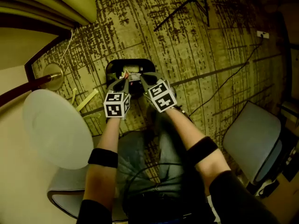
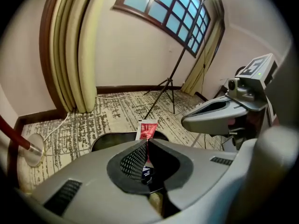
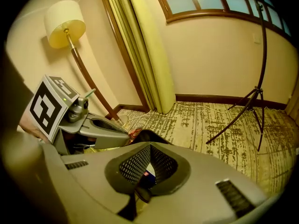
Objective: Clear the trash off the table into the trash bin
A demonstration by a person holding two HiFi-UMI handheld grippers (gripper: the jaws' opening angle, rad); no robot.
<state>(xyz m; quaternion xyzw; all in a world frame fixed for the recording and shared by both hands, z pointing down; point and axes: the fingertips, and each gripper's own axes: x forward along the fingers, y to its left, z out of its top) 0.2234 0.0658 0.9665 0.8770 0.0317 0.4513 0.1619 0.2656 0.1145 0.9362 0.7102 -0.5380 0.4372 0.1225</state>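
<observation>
A black trash bin (image 1: 140, 64) stands on the patterned carpet just past the person's knees. Both grippers hang over its mouth, side by side. My left gripper (image 1: 122, 78) is shut on a red and white sachet (image 2: 148, 129), which sticks up beyond the jaw tips (image 2: 146, 141). The bin's dark rim (image 2: 105, 141) lies right behind it. My right gripper (image 1: 142, 77) is shut with nothing visible between its pads (image 3: 150, 145). In the right gripper view the left gripper (image 3: 131, 135) shows beside it with the sachet (image 3: 134, 132) at its tip. A small blue and red item lies inside the bin (image 3: 156, 135).
A round white table (image 1: 56, 127) is at the left, with a floor lamp base (image 1: 53, 76) and a curtain (image 1: 70, 3) behind it. A grey chair (image 1: 254, 136) stands at the right. A tripod stand (image 1: 187, 3) and cables lie on the carpet beyond the bin.
</observation>
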